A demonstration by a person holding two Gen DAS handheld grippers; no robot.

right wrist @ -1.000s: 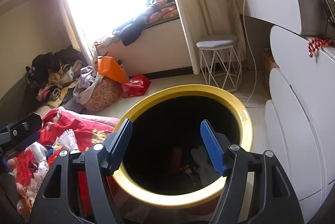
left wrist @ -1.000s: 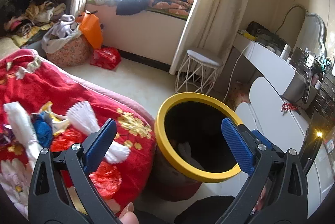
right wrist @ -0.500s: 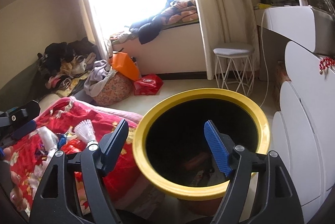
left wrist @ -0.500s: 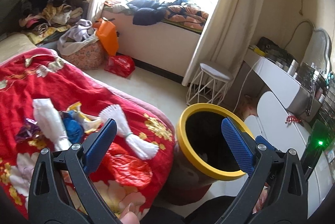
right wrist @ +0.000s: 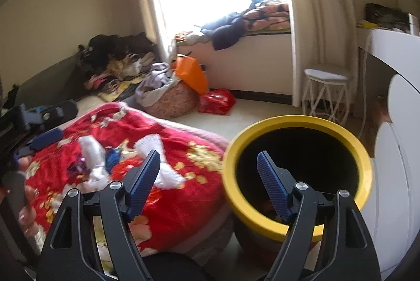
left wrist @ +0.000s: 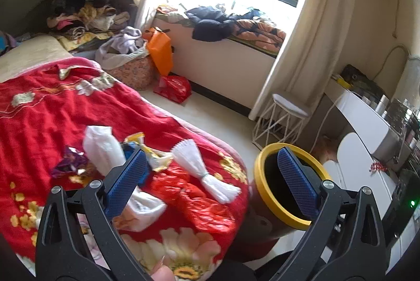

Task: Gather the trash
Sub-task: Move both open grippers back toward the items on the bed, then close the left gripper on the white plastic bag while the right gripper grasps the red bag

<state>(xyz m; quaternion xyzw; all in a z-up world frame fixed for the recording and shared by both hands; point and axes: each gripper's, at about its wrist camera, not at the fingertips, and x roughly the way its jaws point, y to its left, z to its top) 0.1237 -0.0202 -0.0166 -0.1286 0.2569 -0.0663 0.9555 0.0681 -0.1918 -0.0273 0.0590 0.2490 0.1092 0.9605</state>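
Several pieces of trash lie on the red floral blanket [left wrist: 65, 107]: a white pleated paper [left wrist: 199, 165], a white tissue pack [left wrist: 102, 147], a purple wrapper [left wrist: 69, 162] and a yellow-and-blue wrapper [left wrist: 152, 157]. The yellow-rimmed bin [left wrist: 265, 191] stands on the floor at the bed's right corner. My left gripper [left wrist: 210, 152] hangs open and empty over the blanket's near edge, close to the trash. My right gripper [right wrist: 208, 155] is open and empty, between the blanket and the bin [right wrist: 296, 120]. The white pleated paper [right wrist: 152, 144] also shows in the right wrist view, where the left gripper [right wrist: 39, 126] hovers at the far left.
A white wire stool [left wrist: 286, 113] stands by the curtain and a white dresser [left wrist: 367, 128] runs along the right. An orange bag [left wrist: 160, 52], a red bag [left wrist: 173, 89] and a full laundry basket [left wrist: 131, 65] sit below the window seat. A person's fingers [right wrist: 23, 204] show at lower left.
Both views have swung left from the bin towards the bed. The bin has slid to the right in both views and the trash on the blanket has come nearer. The right jaws stand slightly wider.
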